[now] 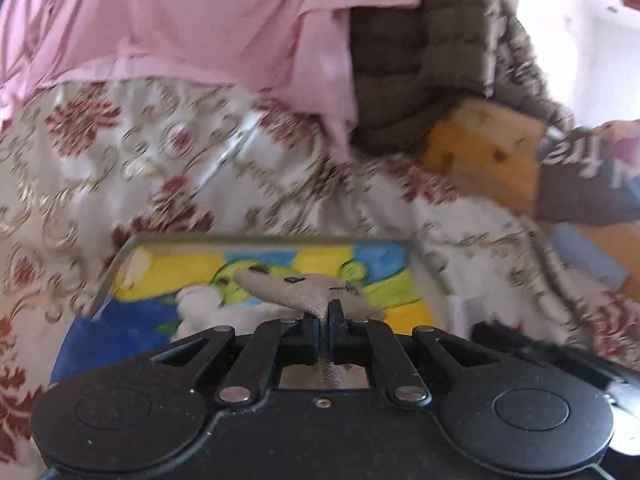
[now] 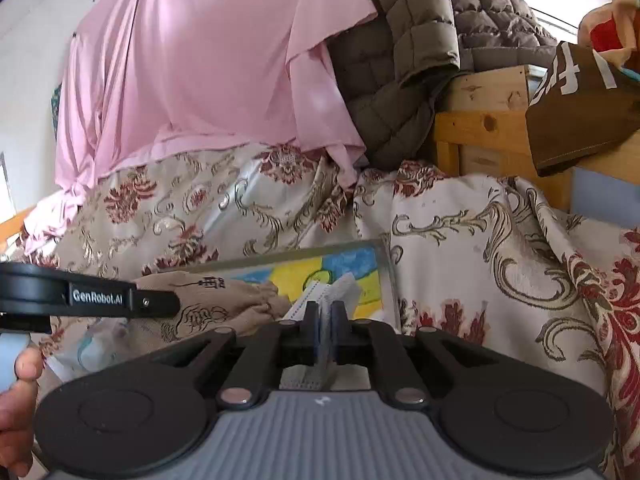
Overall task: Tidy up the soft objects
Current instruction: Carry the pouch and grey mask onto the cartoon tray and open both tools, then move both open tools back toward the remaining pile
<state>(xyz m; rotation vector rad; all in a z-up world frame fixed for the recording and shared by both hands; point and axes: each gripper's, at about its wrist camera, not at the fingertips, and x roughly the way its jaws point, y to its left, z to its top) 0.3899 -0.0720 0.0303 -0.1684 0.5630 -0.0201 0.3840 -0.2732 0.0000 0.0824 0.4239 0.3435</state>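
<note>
Beige cloth (image 1: 308,288) pinched in left claw (image 1: 325,312).

The tray (image 2: 387,264) lies on the patterned bedspread (image 2: 480,248). Behind the tray a sheet (image 2: 208,72) hangs over the bedspread's far edge. A quilted jacket (image 2: 420,40) drapes right of the sheet, over a wooden frame (image 2: 480,120) behind and right of the tray.
</note>
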